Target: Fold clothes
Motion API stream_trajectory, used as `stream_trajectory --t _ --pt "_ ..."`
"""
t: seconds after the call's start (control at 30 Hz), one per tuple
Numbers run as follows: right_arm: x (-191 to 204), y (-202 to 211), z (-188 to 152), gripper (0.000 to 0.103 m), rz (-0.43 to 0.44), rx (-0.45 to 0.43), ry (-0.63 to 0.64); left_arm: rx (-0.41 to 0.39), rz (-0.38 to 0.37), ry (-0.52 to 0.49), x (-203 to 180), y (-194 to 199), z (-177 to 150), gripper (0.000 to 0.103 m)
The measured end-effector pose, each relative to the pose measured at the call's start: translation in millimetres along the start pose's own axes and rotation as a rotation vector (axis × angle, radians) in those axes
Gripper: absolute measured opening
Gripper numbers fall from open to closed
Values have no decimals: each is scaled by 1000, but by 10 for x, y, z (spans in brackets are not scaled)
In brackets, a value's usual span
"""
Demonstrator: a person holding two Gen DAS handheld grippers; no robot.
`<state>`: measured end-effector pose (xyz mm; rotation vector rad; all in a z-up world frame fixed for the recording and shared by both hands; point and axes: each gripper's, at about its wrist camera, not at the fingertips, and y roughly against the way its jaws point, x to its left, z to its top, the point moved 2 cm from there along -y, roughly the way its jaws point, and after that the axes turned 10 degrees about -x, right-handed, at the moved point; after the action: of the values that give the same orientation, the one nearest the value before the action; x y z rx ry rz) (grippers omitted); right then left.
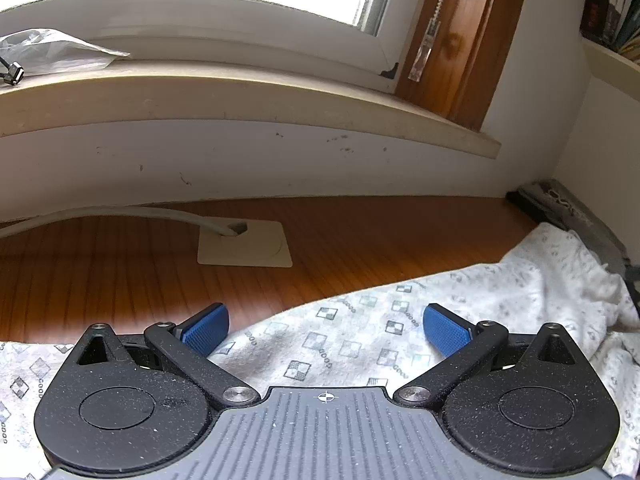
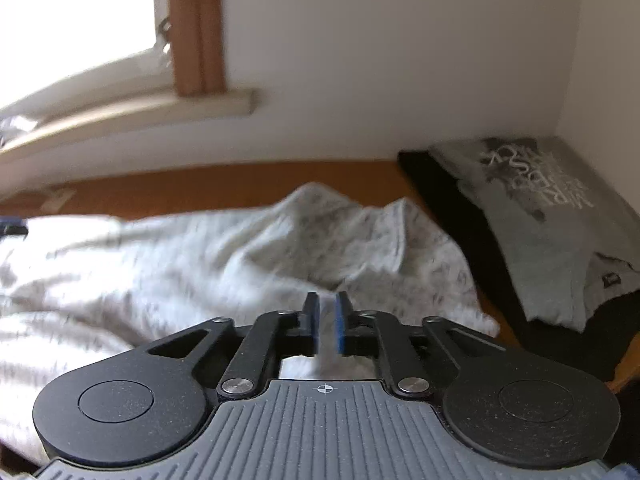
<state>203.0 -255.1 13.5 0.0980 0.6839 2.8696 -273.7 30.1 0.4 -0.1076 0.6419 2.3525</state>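
Right under the left gripper [image 1: 326, 330], whose jaws stand wide apart over it, lies the white patterned garment [image 1: 348, 344], spread rumpled across the wooden bench [image 1: 120, 272]. Thin, limp and light, it should bunch and sag when lifted; a hem or corner looks the best hold. The right gripper [image 2: 327, 326] has its jaws almost together, seemingly pinching a fold.

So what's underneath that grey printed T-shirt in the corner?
The grey printed T-shirt lies on a black folded garment, itself on the wooden table. Anything deeper is covered.
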Motion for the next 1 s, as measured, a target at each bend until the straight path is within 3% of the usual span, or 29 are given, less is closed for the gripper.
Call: stream_trajectory --t 0.07,0.23,0.43,0.6,0.87,0.9,0.97,1.0 --pt "-27 -143 121 25 13 -22 -25 1 -1 0 4 -2 1 103" --pt "-9 -762 369 30 44 14 -72 1 -2 0 14 -4 3 103" --pt "105 -1350 332 33 82 112 -94 4 -4 0 16 -3 8 103" --pt "345 -1364 252 33 133 105 -27 5 -3 -1 12 3 9 103" --pt "217 -1195 52 40 149 99 -28 7 -2 -1 5 6 3 103" --pt "246 -1171 28 38 152 87 -7 7 -2 -1 6 5 2 103" --pt "255 -1118 22 10 151 58 19 8 -2 0 8 2 1 103" --pt "248 -1104 34 6 148 43 21 8 -2 0 10 0 -1 103"
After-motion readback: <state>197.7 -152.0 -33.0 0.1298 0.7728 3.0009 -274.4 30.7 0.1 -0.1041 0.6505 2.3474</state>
